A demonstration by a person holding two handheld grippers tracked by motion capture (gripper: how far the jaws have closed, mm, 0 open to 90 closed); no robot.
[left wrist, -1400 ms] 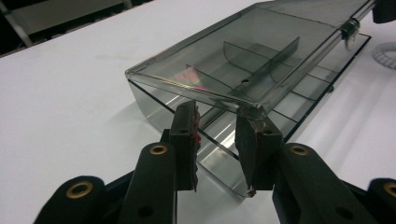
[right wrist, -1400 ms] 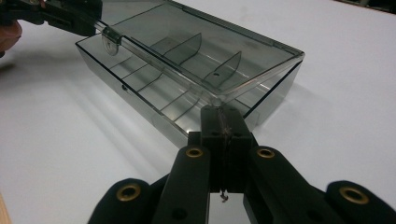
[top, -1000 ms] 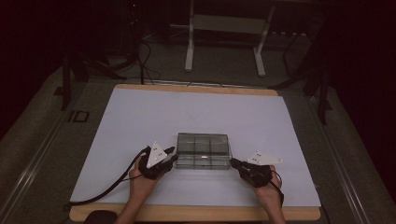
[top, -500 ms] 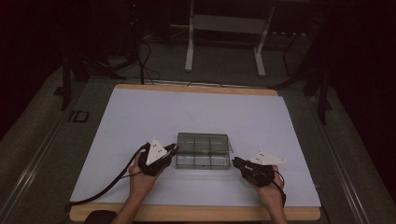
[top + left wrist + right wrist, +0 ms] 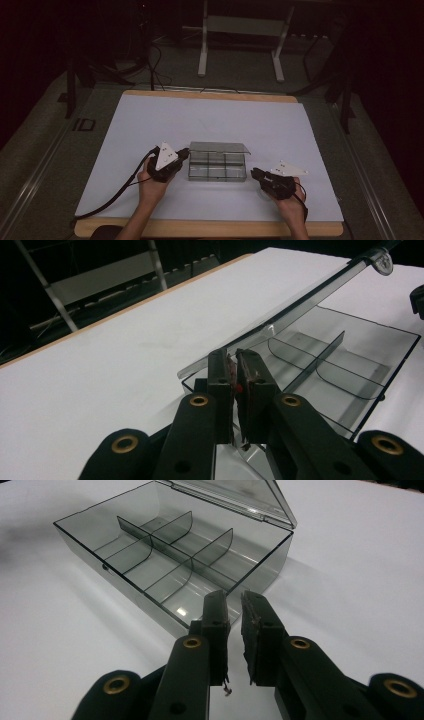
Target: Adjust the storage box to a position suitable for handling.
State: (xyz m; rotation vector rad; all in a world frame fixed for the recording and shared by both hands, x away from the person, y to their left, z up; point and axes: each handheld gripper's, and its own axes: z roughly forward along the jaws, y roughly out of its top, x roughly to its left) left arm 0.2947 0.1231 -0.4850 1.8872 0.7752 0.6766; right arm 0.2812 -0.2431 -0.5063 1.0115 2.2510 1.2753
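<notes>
A smoky clear compartment box sits on the white table, near its front. Its hinged lid stands partly raised. My left gripper is at the box's left end. Its jaws have just been closing, and in the left gripper view they pinch the side edge of the lid above the divided tray. My right gripper lies just off the box's right end. Its jaws have just opened to a narrow gap with nothing in it, short of the box wall.
The compartments of the box look empty. A black cable trails from the left gripper over the table's front left corner. Metal stand legs rise on the floor behind the table. White tabletop stretches wide on every side of the box.
The lid lay flat on the box before and now stands tilted up. The left gripper has edged in against the box's left end. The right hand has kept still.
</notes>
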